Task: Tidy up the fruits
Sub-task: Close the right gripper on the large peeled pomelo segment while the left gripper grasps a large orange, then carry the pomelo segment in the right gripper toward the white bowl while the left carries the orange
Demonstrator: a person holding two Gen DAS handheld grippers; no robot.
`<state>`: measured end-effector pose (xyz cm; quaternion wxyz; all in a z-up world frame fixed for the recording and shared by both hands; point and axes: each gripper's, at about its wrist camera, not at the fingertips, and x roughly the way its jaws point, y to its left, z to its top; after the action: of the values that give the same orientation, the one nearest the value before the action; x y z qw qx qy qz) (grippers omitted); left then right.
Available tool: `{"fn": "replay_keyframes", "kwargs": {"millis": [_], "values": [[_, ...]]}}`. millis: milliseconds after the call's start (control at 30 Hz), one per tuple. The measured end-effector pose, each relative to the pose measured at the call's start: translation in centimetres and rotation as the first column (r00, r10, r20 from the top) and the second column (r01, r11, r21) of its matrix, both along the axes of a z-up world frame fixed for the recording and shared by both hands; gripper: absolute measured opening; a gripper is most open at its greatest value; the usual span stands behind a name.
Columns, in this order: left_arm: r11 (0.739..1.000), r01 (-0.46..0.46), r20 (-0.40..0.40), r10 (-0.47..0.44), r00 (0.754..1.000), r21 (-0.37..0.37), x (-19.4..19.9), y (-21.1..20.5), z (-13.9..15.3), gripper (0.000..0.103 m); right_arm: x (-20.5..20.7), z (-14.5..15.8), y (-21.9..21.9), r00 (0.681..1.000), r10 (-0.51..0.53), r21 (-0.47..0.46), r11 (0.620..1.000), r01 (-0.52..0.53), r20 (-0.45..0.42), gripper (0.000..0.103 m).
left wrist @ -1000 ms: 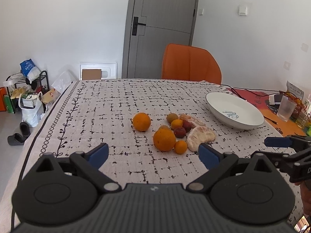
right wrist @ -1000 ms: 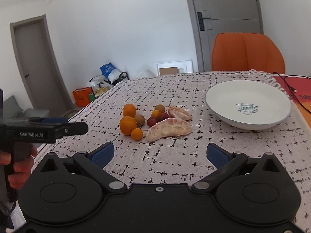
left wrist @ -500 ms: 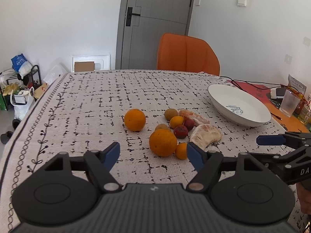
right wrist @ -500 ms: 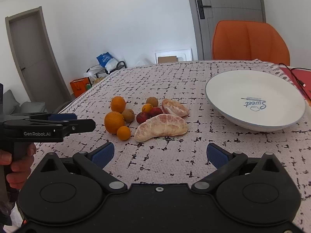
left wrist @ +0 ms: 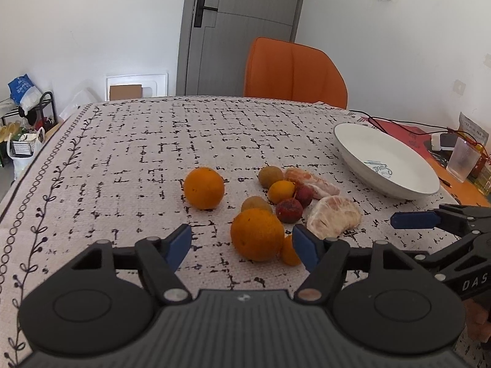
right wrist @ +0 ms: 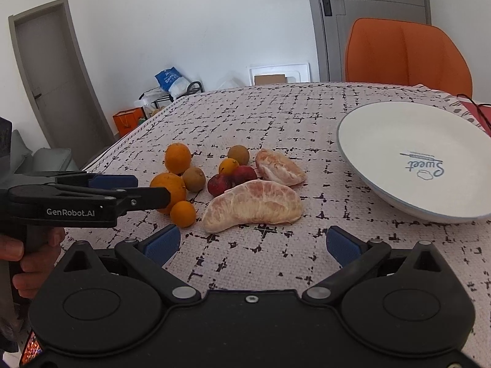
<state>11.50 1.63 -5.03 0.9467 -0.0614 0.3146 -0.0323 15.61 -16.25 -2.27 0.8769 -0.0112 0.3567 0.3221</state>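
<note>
Two grippers hang over the fruit, both empty: my left gripper (left wrist: 241, 242) is closing towards the big orange (left wrist: 257, 234), my right gripper (right wrist: 250, 242) gapes before the pomelo wedge (right wrist: 253, 205). Crowded neighbours could roll off; the plate (right wrist: 383, 122) waits empty.

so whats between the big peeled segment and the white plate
Only bare patterned tablecloth lies between the big peeled segment and the white plate; the right wrist view shows it best.
</note>
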Motion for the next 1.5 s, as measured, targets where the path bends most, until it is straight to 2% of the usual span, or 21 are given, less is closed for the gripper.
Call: {"fn": "replay_keyframes", "kwargs": {"millis": [133,300,933,967,1033,1067,1500], "values": [[1.0,0.0,-0.009,0.0,1.0,-0.022,0.7,0.2,-0.4,0.062,0.6,-0.3,0.4,1.0,0.006,-0.007,1.0,-0.006,-0.009,0.103],[0.997,0.018,-0.005,-0.019,1.0,-0.074,1.0,0.7,-0.6,0.039,1.1,-0.5,1.1,1.0,0.026,-0.018,1.0,-0.026,-0.014,0.103],[0.994,-0.071,0.004,0.072,0.997,-0.081,-1.4,3.4,0.2,0.038,2.4,-1.1,3.8,0.998,0.054,-0.106,0.993,-0.051,0.024,0.103],[0.994,-0.075,0.006,0.076,0.997,-0.08,-1.6,3.6,0.2,0.038,2.3,-1.2,3.9,0.998,0.053,-0.111,0.993,-0.049,0.031,0.102],[0.993,-0.085,0.007,0.086,0.996,-0.08,-2.0,3.8,0.2,0.038,2.0,-1.3,3.9,0.998,0.045,-0.12,0.992,-0.039,0.051,0.088],[0.993,-0.089,0.007,0.09,0.996,-0.081,-2.1,3.9,0.2,0.038,1.9,-1.3,4.0,0.997,0.046,-0.13,0.991,-0.037,0.065,0.087],[0.995,-0.079,0.03,0.082,0.996,-0.067,-2.9,3.1,1.2,0.038,0.6,-0.3,2.9,0.994,0.069,-0.083,0.995,-0.062,0.083,0.085]]}}
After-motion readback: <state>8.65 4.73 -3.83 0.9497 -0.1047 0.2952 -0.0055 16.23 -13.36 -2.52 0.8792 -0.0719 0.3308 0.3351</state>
